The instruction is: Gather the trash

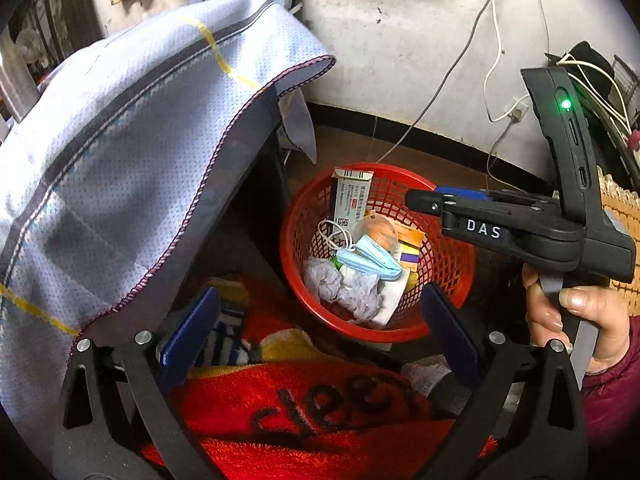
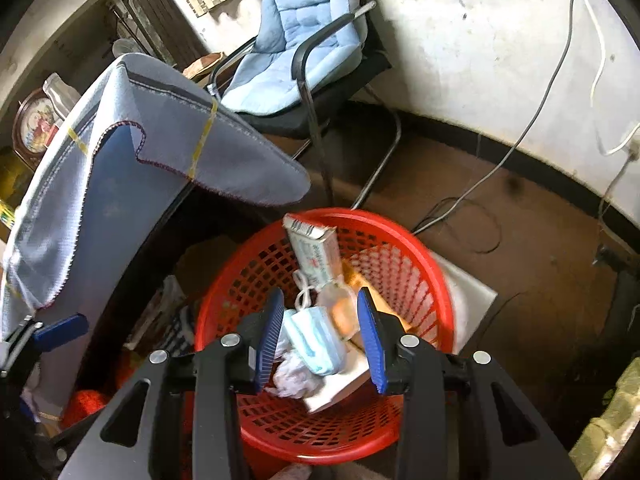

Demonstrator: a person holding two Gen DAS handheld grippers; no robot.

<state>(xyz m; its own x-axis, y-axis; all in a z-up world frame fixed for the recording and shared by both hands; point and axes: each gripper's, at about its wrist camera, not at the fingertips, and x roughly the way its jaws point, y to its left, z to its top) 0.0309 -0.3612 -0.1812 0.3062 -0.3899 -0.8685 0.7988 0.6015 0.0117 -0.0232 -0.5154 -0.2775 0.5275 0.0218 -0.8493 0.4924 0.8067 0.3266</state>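
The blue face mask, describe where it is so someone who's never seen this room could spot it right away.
Find the round red plastic mesh basket on the brown floor, beside the table draped in a pale blue cloth. Inside, on top of the trash pile, lies the folded light blue face mask with white ear loops. Its blue pleats separate it from the crumpled white tissue and the upright white medicine box.

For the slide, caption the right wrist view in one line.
Right gripper open above a red basket holding a blue face mask, crumpled tissue and a medicine box.
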